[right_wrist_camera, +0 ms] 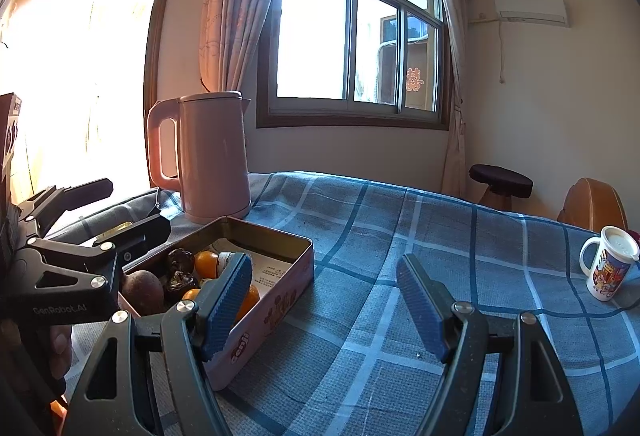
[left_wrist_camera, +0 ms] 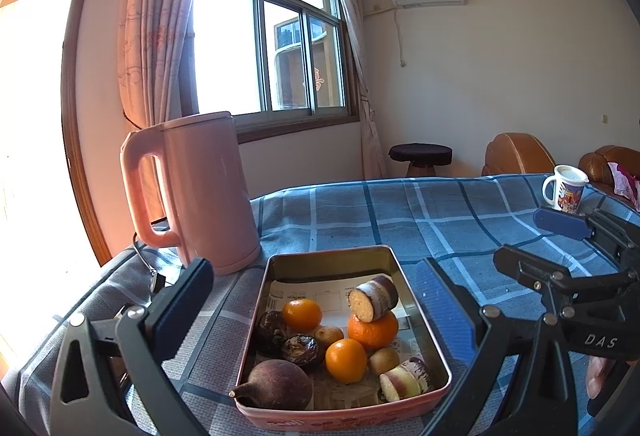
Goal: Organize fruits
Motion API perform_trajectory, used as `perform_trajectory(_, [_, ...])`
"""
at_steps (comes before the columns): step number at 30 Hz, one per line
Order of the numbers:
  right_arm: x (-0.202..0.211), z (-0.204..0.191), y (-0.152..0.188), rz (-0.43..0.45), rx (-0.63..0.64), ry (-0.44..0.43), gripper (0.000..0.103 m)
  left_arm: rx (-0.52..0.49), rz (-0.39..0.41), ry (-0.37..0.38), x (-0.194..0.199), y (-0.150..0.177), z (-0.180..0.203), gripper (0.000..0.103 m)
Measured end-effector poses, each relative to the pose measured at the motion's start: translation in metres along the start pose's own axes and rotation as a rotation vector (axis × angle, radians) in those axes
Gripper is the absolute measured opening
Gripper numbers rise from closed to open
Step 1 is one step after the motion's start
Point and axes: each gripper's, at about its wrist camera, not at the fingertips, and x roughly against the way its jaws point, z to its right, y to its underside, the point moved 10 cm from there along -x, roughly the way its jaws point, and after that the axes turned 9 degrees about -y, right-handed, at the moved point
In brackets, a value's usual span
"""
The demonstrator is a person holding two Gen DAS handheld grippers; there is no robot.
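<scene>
Left gripper (left_wrist_camera: 316,300) probably astride fruit tin (left_wrist_camera: 424,310)

your fruit sits in an open pink tin (left_wrist_camera: 344,418) on the blue checked cloth, paper lining its floor; three oranges (left_wrist_camera: 346,355) lie around the middle, one at the back left, one in front, one to the right; a cut chunk with yellow flesh and dark purple-white skin (left_wrist_camera: 374,298) rests tilted on top of the right orange; a second such chunk (left_wrist_camera: 406,378) lies in the front right corner; two small brown kiwis (left_wrist_camera: 384,360) sit among the oranges; two dark wrinkled fruits (left_wrist_camera: 300,350) lie at the left; a large reddish-brown round fruit (left_wrist_camera: 276,384) fills the front left corner, its stem end pointing left.
</scene>
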Motion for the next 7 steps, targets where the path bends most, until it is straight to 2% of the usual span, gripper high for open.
perform_trajectory(7, [0.0031, 0.0094, 0.0037, -0.008, 0.001, 0.017, 0.076, -0.002, 0.0, 0.014, 0.0009, 0.0, 0.0024, 0.103])
